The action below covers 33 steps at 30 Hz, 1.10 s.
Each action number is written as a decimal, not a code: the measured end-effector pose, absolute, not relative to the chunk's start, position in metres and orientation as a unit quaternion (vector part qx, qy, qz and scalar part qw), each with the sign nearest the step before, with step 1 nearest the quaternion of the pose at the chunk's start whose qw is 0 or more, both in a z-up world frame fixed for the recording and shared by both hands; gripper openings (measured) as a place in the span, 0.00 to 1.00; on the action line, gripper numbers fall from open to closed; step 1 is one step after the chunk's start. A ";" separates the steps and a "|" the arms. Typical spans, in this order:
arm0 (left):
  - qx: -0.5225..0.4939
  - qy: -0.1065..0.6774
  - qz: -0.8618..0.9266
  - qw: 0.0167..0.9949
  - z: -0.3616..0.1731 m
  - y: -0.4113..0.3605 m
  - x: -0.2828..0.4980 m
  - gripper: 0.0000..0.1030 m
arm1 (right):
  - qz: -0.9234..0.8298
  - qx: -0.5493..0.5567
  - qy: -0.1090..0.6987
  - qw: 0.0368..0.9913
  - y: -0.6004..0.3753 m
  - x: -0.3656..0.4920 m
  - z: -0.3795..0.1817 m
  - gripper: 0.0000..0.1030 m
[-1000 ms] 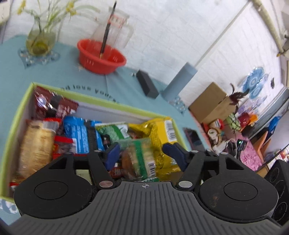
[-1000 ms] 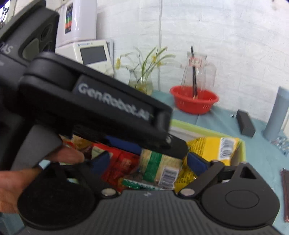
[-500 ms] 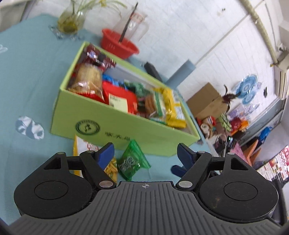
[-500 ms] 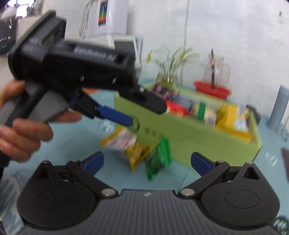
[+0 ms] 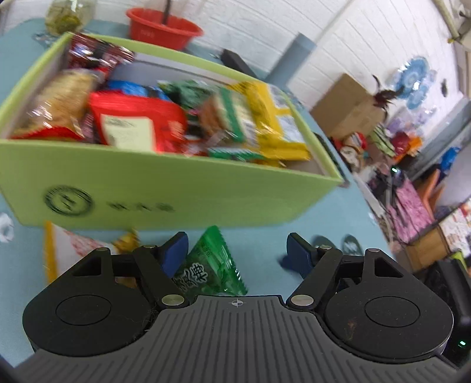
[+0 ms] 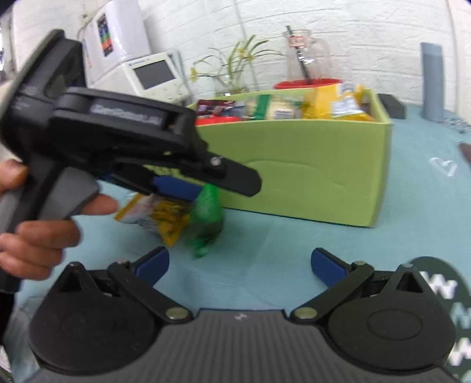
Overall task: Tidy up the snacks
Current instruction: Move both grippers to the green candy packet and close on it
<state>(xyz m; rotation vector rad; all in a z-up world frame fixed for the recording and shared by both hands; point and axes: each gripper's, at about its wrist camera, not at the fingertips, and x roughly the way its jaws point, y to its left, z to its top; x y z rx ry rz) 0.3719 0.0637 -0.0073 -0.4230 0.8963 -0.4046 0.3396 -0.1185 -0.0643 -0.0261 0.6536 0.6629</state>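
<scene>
**Op:** Left wrist view, left to right: yellow-and-white packet (image 5: 70, 244) flat on the cloth, half under my linkage, then the green packet (image 5: 210, 265) lying between the left gripper (image 5: 237, 250) fingers. Pads aren't pressing it. Jaws released, part open; they narrowed slightly just now.

**Eng:** Box?

**Op:** Green box (image 5: 176, 194) just behind both packets, full of snacks: red, beige, green, yellow wrappers. All motion-blurred, labels unreadable.

**Eng:** What does the right wrist view add?

**Op:** It sees the left gripper from the side, my hand (image 6: 38, 235) on its handle, blue finger (image 6: 176, 187) angled down over the two packets. Can't tell from there whether it touches them. Right gripper (image 6: 240, 265) is released, spread wide over bare cloth after opening further; nothing between the fingers. The box's plain side wall shows here; the printed front shows only from the left camera.

**Eng:** Surface, room?

**Op:** Teal tablecloth (image 6: 412, 188) with white and dark printed marks. Behind the box: red basin (image 5: 163, 28), clear jug (image 6: 306, 59) with a stick in it, vase of flowers (image 6: 235, 73), grey cylinder (image 6: 431, 81), small black block (image 5: 235, 62). White brick wall. White appliance with a screen (image 6: 150, 73) only in the right view; cardboard carton (image 5: 347, 109) and floor clutter only in the left.

**Eng:** Hidden?

**Op:** Green packet's near end is under the gripper body. Box floor is buried.
</scene>
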 end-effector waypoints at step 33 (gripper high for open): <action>-0.312 0.389 -0.178 0.848 -0.005 0.119 0.270 0.75 | 0.364 -0.146 0.290 0.873 -0.087 0.235 -0.055 0.99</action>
